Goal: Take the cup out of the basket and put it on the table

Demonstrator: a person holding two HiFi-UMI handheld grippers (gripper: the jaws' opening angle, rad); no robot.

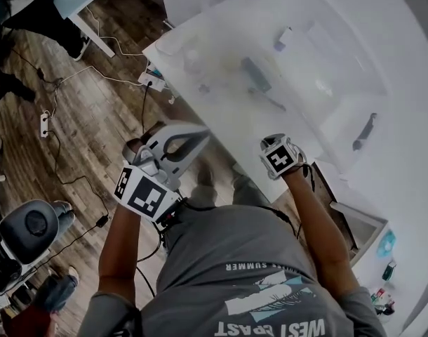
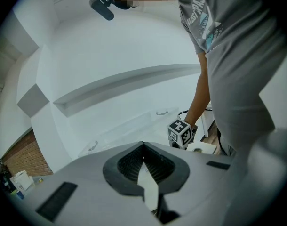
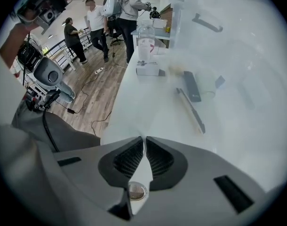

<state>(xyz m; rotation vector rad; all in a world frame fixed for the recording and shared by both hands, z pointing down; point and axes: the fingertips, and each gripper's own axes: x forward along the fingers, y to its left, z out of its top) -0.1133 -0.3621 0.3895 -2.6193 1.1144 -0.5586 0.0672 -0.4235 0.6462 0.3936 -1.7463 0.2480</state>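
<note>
I can make out neither a cup nor a basket; the white table (image 1: 221, 55) is washed out by glare. In the head view my left gripper (image 1: 198, 136) is held out over the floor beside the table's near edge, jaws together and empty. My right gripper (image 1: 281, 158) points steeply down over that edge, only its marker cube showing. In the right gripper view the jaws (image 3: 144, 140) stand tip to tip over the bare tabletop (image 3: 148, 112) with nothing between them. The left gripper view shows its jaws (image 2: 143, 145) shut and empty, with the right gripper's marker cube (image 2: 181, 132) beyond.
On the table lie a dark flat bar (image 3: 191, 86), a long thin tool (image 3: 193, 112), a clear bottle (image 3: 146, 41) and a small white box (image 3: 148, 68). Cables cross the wooden floor (image 1: 81, 118). A chair (image 1: 31, 227) stands at left. Several people stand far off (image 3: 94, 25).
</note>
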